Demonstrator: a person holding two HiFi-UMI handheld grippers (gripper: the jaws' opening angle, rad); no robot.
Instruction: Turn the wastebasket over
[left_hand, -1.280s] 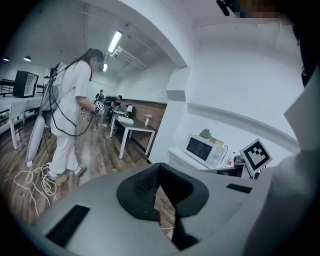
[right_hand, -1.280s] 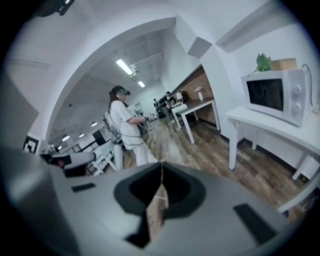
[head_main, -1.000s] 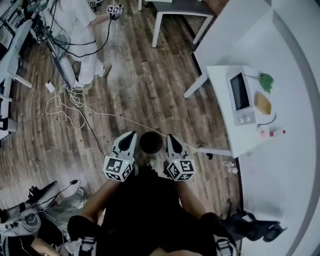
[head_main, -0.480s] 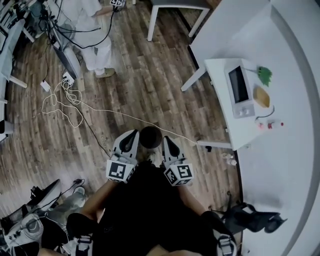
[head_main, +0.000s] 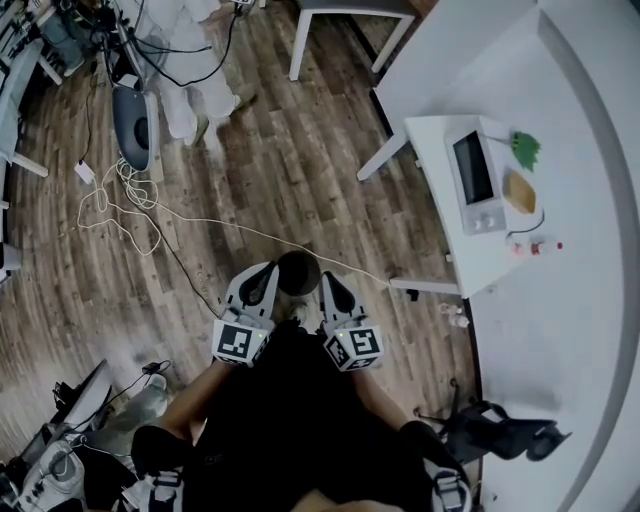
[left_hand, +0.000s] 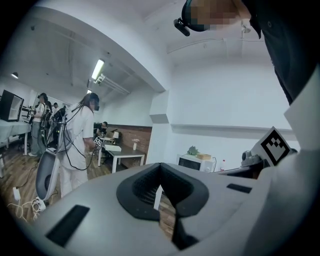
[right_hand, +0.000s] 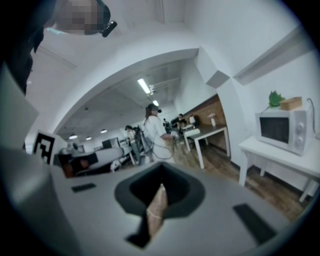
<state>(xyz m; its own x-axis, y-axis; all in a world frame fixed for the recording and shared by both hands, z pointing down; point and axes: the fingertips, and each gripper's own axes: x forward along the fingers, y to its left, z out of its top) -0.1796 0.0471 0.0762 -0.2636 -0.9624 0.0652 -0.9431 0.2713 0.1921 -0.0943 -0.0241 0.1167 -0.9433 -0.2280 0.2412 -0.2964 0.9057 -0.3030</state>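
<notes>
From the head view, the wastebasket (head_main: 298, 272) shows as a dark round shape on the wooden floor (head_main: 300, 150), straight ahead of the person at 12 o'clock and lying between the tips of the two claws. The left claw (head_main: 263, 277) sits at about 8 o'clock from it and the right claw (head_main: 327, 283) at about 4 o'clock. Each tip is just beside the basket's edge, and from above I cannot tell whether either one touches it. The two claws angle slightly toward each other, and their square-marked cubes sit close to the person's dark clothing at 6 o'clock. In the left gripper view, the left claw's jaws are pressed together. Only a thin sliver of floor shows between the dark pads, and nothing is pinched. The right gripper view shows the same for the right claw: jaws pressed together around a narrow slit, with nothing in it. Both views look out level across the room rather than down at the basket. At 2 o'clock from the basket stands a white worktop (head_main: 480, 262) carrying a microwave (head_main: 475, 185) and a small green plant (head_main: 527, 150). A pale cable (head_main: 130, 210) loops over the floor at 10 o'clock, near a person in white (head_main: 190, 60) at 11 o'clock.
</notes>
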